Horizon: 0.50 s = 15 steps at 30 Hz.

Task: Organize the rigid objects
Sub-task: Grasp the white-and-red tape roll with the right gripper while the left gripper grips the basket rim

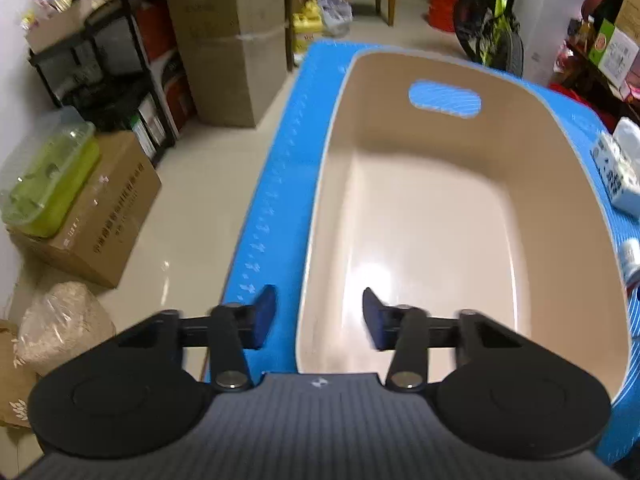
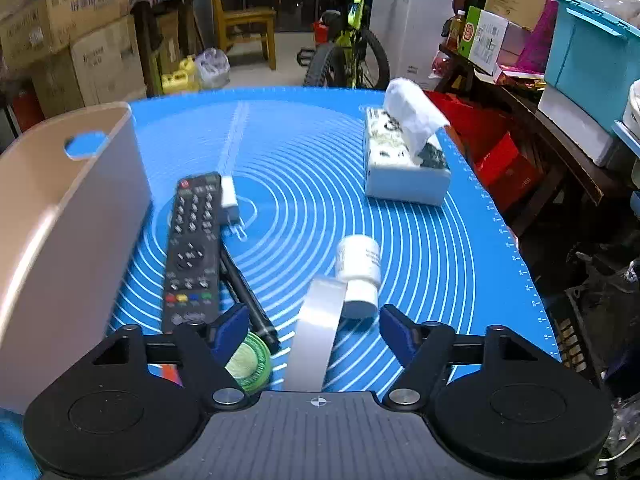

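A beige plastic bin [image 1: 440, 216] with a handle slot stands empty on the blue mat [image 1: 280, 184]. My left gripper [image 1: 319, 318] is open above the bin's near left rim. In the right wrist view the bin [image 2: 60, 240] is at the left. On the mat [image 2: 420, 240] lie a black remote [image 2: 193, 252], a white charger plug [image 2: 229, 199], a black pen [image 2: 246, 294], a green round tin [image 2: 250, 362], a white bottle [image 2: 358, 270] on its side and a roll of clear tape [image 2: 316, 332]. My right gripper [image 2: 314, 334] is open, its fingers on either side of the tape roll.
A tissue box [image 2: 404, 160] with a tissue sticking out sits at the mat's far right; it also shows at the right edge of the left wrist view [image 1: 618, 168]. Cardboard boxes [image 1: 100, 220], shelves, a bicycle [image 2: 348, 52] and a chair surround the table.
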Tool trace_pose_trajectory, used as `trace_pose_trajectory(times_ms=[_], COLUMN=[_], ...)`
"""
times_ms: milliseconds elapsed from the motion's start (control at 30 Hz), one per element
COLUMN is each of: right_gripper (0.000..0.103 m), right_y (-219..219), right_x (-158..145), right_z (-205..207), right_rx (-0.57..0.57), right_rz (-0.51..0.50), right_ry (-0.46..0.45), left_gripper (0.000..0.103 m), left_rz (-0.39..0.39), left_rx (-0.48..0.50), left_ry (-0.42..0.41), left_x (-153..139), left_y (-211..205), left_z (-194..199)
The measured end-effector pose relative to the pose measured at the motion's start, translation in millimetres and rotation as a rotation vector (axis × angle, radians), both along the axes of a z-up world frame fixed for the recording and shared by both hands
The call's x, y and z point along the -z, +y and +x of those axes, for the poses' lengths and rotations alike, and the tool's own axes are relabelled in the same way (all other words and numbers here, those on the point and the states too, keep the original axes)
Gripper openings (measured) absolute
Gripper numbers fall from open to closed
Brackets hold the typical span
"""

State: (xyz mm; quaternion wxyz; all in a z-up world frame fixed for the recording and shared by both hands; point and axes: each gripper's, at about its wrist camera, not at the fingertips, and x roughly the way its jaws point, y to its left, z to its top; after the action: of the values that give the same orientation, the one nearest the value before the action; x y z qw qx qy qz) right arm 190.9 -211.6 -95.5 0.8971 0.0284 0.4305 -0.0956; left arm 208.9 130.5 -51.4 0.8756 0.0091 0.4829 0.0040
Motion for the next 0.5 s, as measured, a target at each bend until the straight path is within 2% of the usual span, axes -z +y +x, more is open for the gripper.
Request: trace_pose_trajectory(times_ms=[67,167,233,267,367,400,500], right_gripper=[0.068,0.057,0.045,0.044,0.037,0.03,0.03], right_y=[0,1,1,1,2,3,6], right_x=[7,15,18,20,21,21,17], right_z=[3,6,8,8,9,8,6], right_rx=[-0.003,-0.006,-0.005,-0.004,-0.005,-0.01,-0.017], right_rz=[-0.016,-0.032,-0.036,-0.035,-0.035,-0.036,-0.046], right_ry=[0.021,0.05,0.063,0.069,0.081,0.079,0.069], left_gripper=[0.021,0.019,0.012,0.009,0.007,0.006,0.006], left_rz=[-0.005,0.0,0.013,0.023,-0.022,-0.025,-0.029], left_rx=[0.001,0.011,0.008,-0.002,-0.004,-0.002,0.0], left_ry=[0.03,0.037,0.044,0.047,0.05,0.049,0.048], left_x=[5,6,5,6,6,6,5], left_y=[1,-1,-1,1,9,9,9], left_z=[4,3,4,6,5,6,7])
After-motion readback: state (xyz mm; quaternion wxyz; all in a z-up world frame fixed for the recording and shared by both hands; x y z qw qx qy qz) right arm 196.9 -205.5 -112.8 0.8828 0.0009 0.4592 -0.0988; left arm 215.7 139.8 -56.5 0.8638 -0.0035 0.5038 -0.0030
